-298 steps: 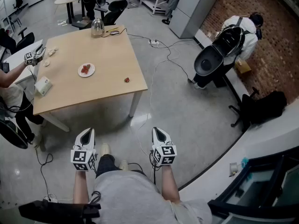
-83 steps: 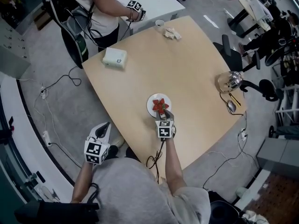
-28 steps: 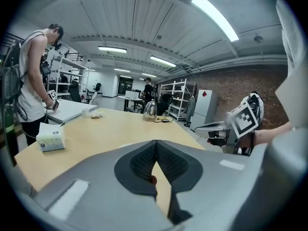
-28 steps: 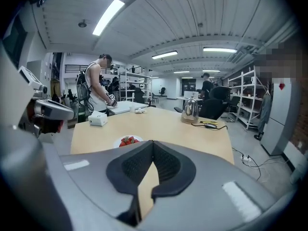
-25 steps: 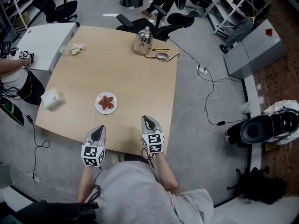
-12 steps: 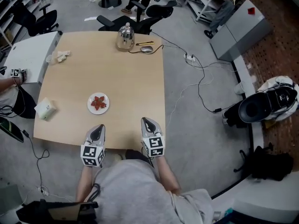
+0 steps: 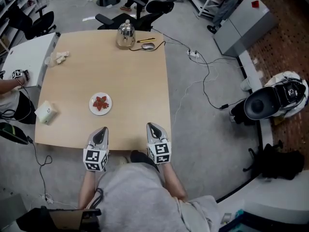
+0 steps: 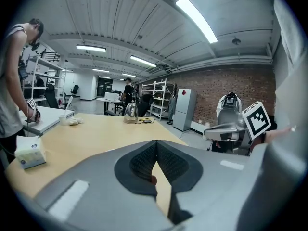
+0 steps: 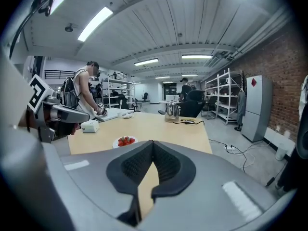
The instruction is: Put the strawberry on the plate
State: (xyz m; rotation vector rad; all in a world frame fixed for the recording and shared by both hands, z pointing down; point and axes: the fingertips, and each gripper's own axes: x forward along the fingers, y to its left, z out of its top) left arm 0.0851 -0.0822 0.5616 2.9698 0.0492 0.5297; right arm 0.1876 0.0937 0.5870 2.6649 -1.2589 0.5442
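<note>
Red strawberries [image 7: 100, 102] heaped on a small round white plate [image 7: 91, 105], left of centre on the pale square wooden worktop [image 7: 130, 91]. At the far edge: shiny metal kettle [image 7: 125, 35], just beside it a yellow pen [image 7: 146, 40] and a grey computer mouse [image 7: 148, 46]. Towards the far left corner: crumpled white paper [image 7: 61, 57]. By the left edge: white tissue box [image 7: 46, 111], well apart from the plate. Beyond that edge, another person's forearm [image 7: 7, 84] next to a white side table [image 7: 29, 52]. Bare worktop between plate and grippers.

Both grippers held low and side by side at the worktop's near edge, noses pointing across it. Left gripper [image 7: 101, 130] roughly in line with the plate, fingers [image 8: 139, 162] clenched pad against pad. Right gripper [image 7: 152, 126] further right, fingers [image 9: 168, 165] likewise pressed together. Plate visible ahead and slightly left of its nose in the right gripper view.
</note>
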